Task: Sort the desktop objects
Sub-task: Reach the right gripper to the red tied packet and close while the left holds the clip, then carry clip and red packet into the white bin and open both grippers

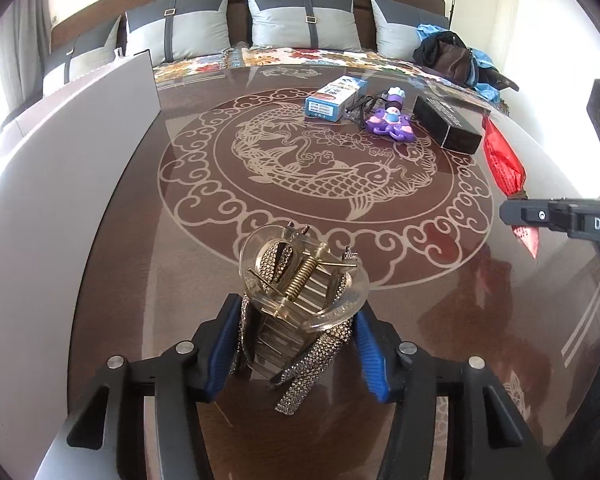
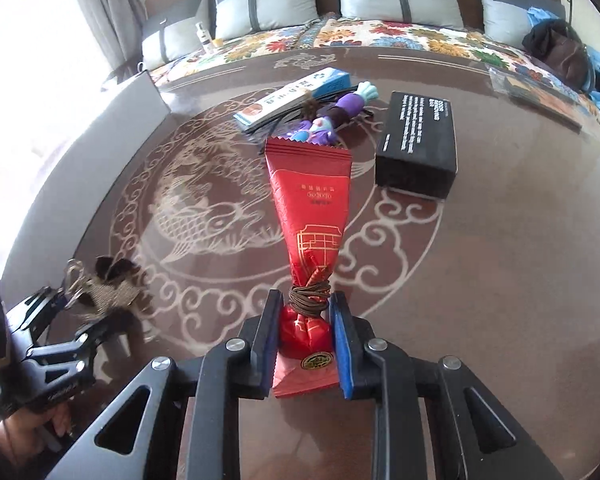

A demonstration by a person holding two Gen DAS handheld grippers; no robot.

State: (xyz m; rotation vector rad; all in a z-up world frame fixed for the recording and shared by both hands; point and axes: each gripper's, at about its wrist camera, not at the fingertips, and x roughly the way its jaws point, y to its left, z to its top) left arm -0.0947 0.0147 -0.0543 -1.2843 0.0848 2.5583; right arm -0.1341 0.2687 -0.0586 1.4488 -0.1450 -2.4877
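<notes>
- The left gripper (image 1: 296, 344) holds the hair claw clip (image 1: 300, 300) at the lower centre of the left wrist view, its blue pads closed on the clip's rhinestone sides, above the brown patterned table (image 1: 440, 280).
- The clip looks light but rigid and brittle: clear plastic, a metal spring, studded teeth. A hold across its sides, as here, seems safer than one on the teeth.
- Its long axis runs from the lower centre toward the upper middle of that frame, with the clear handle end farthest from the camera.
- The right gripper (image 2: 306, 344) is clamped on the red packet (image 2: 310, 196) at the cord-tied neck, lower centre of the right wrist view.
- The packet looks light, crinkly and slippery; the bound neck is the firmest hold. It points toward the top of the frame, its wide crimped end toward the purple toy (image 2: 332, 116).
</notes>
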